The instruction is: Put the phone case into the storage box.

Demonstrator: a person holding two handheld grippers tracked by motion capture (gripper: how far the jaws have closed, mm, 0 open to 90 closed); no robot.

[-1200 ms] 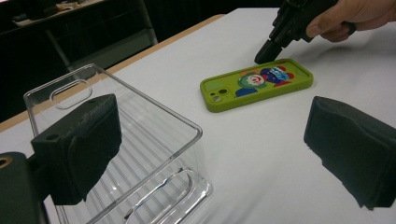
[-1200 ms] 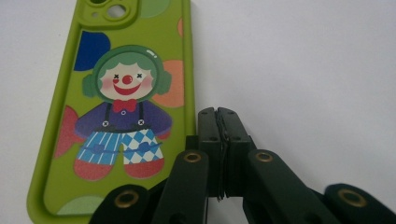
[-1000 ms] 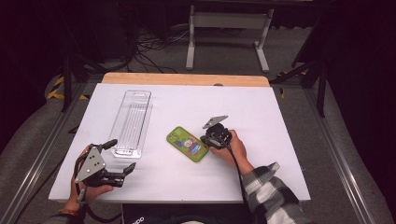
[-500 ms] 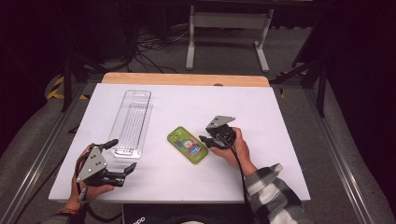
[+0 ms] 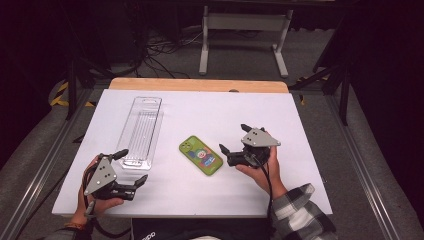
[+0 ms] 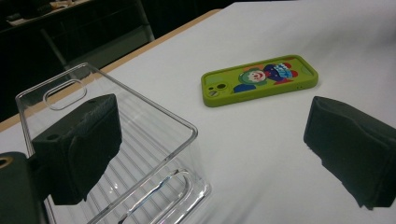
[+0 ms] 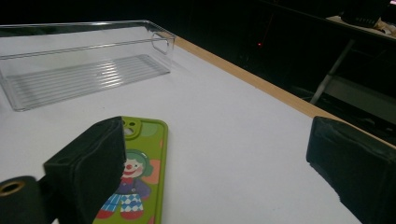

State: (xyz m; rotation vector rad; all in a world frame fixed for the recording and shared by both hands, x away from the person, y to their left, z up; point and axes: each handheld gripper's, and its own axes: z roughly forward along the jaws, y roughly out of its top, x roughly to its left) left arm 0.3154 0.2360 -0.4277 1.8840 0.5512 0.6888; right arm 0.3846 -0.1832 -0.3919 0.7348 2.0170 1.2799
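On the white table (image 5: 310, 125) I count one green phone case (image 5: 200, 155) with a clown picture on it, lying flat, and one clear plastic tray (image 5: 142, 131), long and narrow, with nothing inside. There are two grippers, the left gripper (image 5: 132, 169) and the right gripper (image 5: 235, 141), one in each hand of the person, so also two hands are counted; each gripper has two black jaws, which makes four jaws together. Behind the table stands one metal stand (image 5: 243, 30) with two legs on the floor.
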